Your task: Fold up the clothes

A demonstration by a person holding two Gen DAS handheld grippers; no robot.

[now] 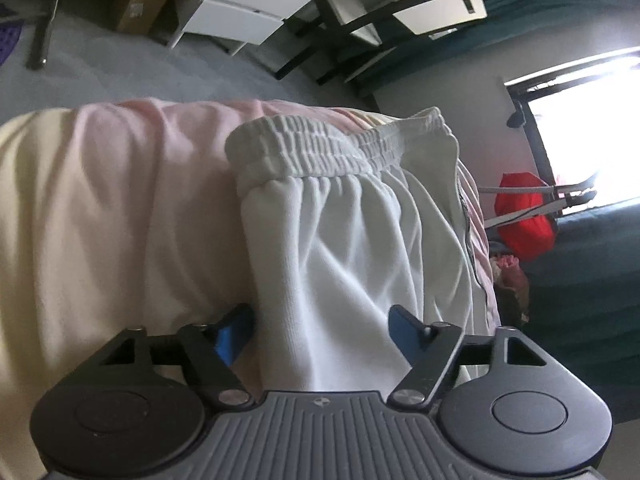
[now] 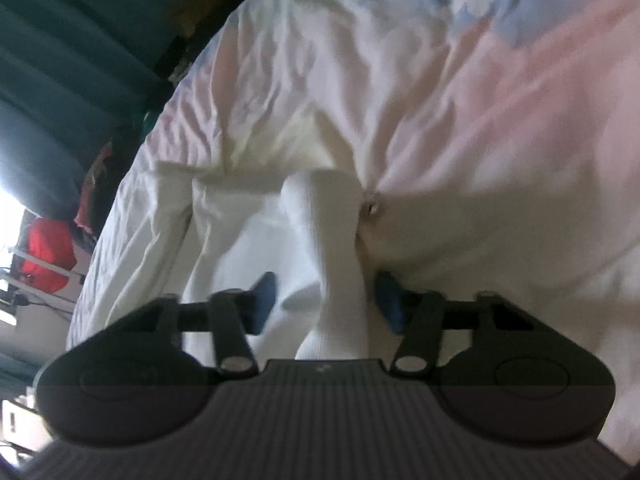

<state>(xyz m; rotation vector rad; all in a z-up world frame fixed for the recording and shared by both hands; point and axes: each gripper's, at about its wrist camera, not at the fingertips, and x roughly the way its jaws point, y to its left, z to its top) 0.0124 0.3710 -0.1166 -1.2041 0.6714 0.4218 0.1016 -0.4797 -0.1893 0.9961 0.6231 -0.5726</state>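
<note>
- White trousers (image 1: 360,240) lie on the bed (image 1: 100,200), on its pastel duvet cover of pink, cream and pale blue patches; they are the one garment in sight to fold.
- Their elastic waistband (image 1: 320,148) bunches at the far end in the left wrist view, near the bed's edge, so this hand works the waist end.
- Left hand-held gripper (image 1: 324,332) straddles a broad fold of the white cloth just below that waistband; its blue pads (image 1: 232,336) stand apart on either side, and I cannot tell whether they press the fabric.
- Right hand-held gripper (image 2: 326,300) sits over a narrow raised ridge of the trousers (image 2: 328,240), probably a leg; the view is blurred, its blue pads (image 2: 264,296) show gaps beside the ridge, so it looks unclamped.
- Judging by this, the two grippers take opposite ends so that the garment can be lifted taut and folded.
- Count: one pair of trousers, two grippers, one bed.
- Beyond the bed, past the waistband, are a white drawer unit (image 1: 248,12) and a red bag (image 1: 524,220) by the window.
</note>
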